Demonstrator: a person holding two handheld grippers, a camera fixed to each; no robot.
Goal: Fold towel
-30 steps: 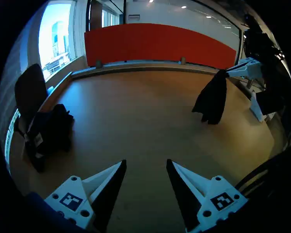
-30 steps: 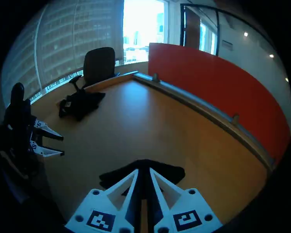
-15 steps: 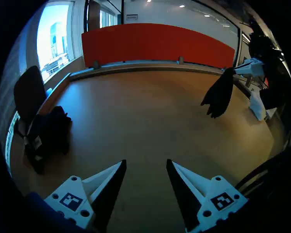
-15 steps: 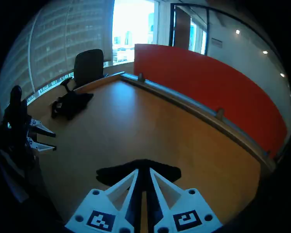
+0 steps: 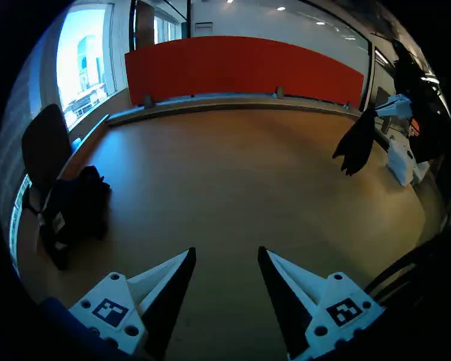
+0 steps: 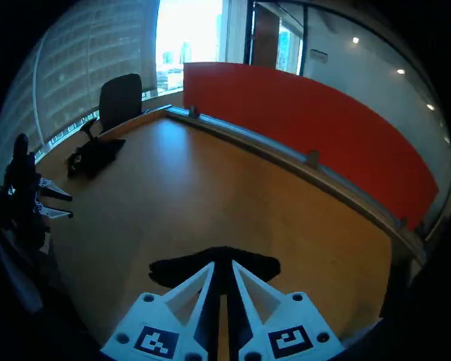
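A black towel hangs bunched in the air at the far right of the wooden table, above its right edge. My right gripper is shut on the towel's top end. In the right gripper view the towel spreads dark on both sides of the fingers, with my right gripper pinched on it. My left gripper is open over the table's near edge with nothing between its fingers. In the right gripper view, the left gripper stands open at the far left.
A dark bag or bundle lies at the table's left side, by a black office chair. A red partition runs along the far edge. White items sit beyond the right edge. The same bundle shows in the right gripper view.
The right gripper has carried the hanging towel to the right and farther from the left gripper, off the tabletop. The left gripper has stayed open and still.
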